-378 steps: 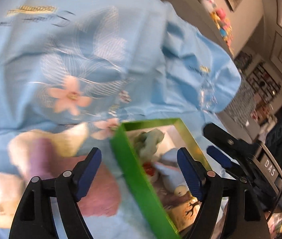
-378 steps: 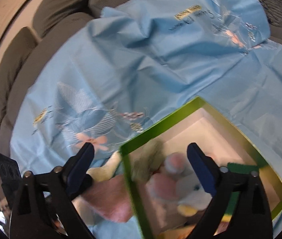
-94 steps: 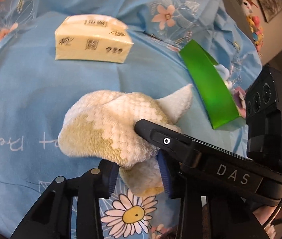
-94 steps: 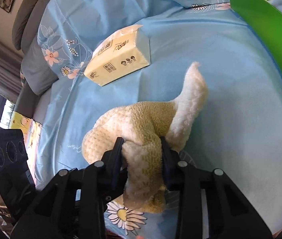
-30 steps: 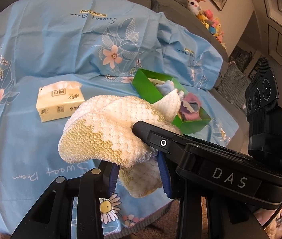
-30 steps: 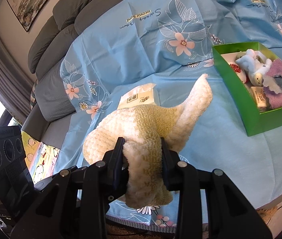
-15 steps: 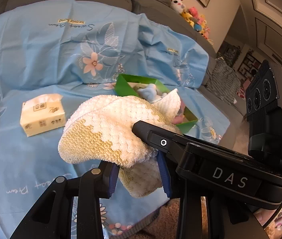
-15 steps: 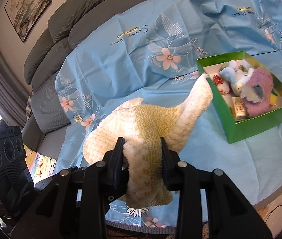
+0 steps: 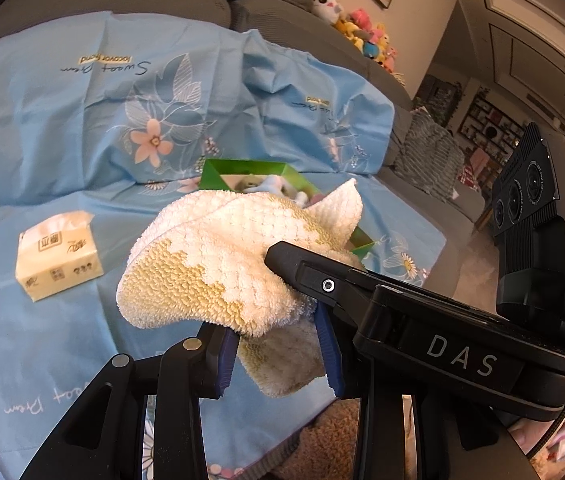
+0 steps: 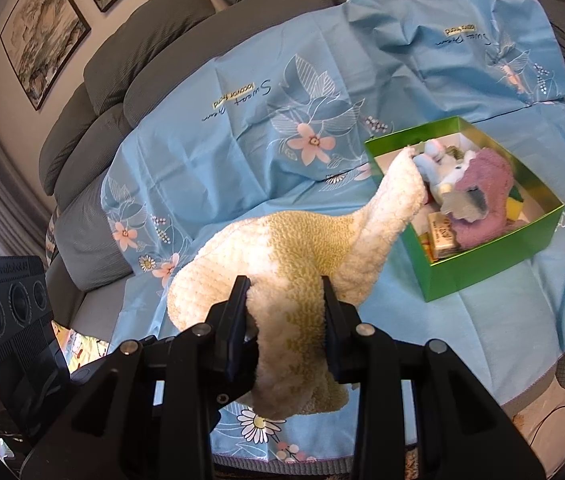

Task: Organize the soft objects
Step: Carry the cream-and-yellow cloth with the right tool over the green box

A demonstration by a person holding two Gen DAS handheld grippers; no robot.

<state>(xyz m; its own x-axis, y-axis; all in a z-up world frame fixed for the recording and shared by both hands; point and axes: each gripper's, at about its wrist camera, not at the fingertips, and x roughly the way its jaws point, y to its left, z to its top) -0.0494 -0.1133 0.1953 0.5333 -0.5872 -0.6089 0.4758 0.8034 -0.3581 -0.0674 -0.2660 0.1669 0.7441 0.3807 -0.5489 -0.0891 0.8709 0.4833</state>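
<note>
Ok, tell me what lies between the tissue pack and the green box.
Only bare blue sheet, seen from the left wrist; the held towel overlaps the green box, not the tissue pack.

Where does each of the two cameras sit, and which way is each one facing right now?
Left wrist: rides on the left gripper, looking down along its fingers over the cream towel to the tissue pack and green box; the right gripper's body crosses at right.
Right wrist: rides on the right gripper, looking down across the towel to the green box at right; the other device shows at the left edge.
Shared: towel clamped by both grippers, green box, blue cloth, grey sofa.
</note>
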